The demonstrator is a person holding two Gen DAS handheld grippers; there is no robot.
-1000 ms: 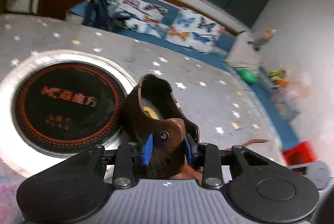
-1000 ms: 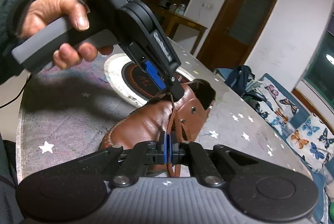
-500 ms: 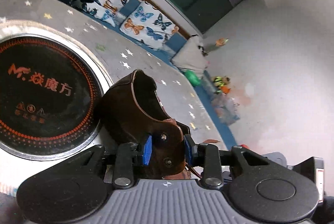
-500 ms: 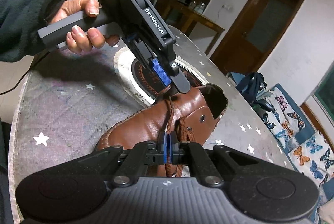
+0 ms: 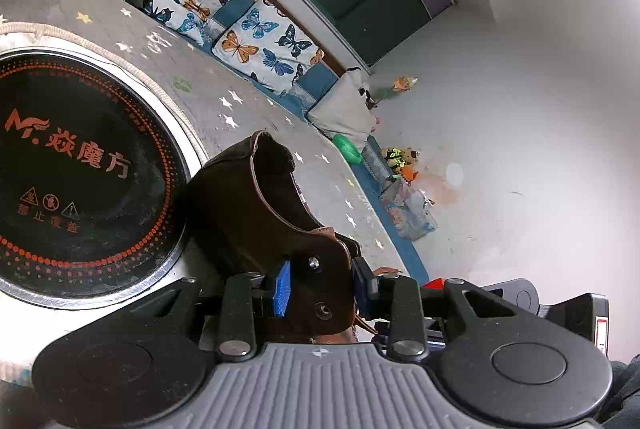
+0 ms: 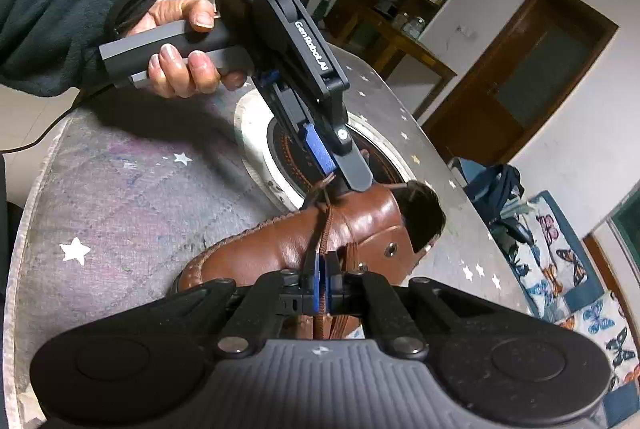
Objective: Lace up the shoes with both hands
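A brown leather shoe (image 6: 280, 245) lies on the star-patterned table, toe toward the near-left edge. In the left wrist view its dark opening (image 5: 272, 189) faces up. My left gripper (image 5: 322, 287) is shut on the shoe's eyelet flap (image 5: 324, 281), which fills the space between the blue pads (image 5: 282, 289). The right wrist view shows that gripper (image 6: 340, 173) coming down onto the shoe's top edge, with a person's hand (image 6: 180, 69) on its handle. My right gripper (image 6: 321, 289) is shut on the brown lace (image 6: 320, 229), which runs taut up across the shoe toward the left gripper's tips.
A round black induction hob (image 5: 72, 165) with a white rim sits in the table just behind the shoe. The grey star cloth (image 6: 140, 189) covers the table. A sofa with butterfly cushions (image 5: 260, 45) stands beyond the table's far edge, with toys on the floor.
The left gripper has tilted and swung with the flap still clamped, so its view has rolled toward the hob and sofa. The right gripper keeps hold of the lace.
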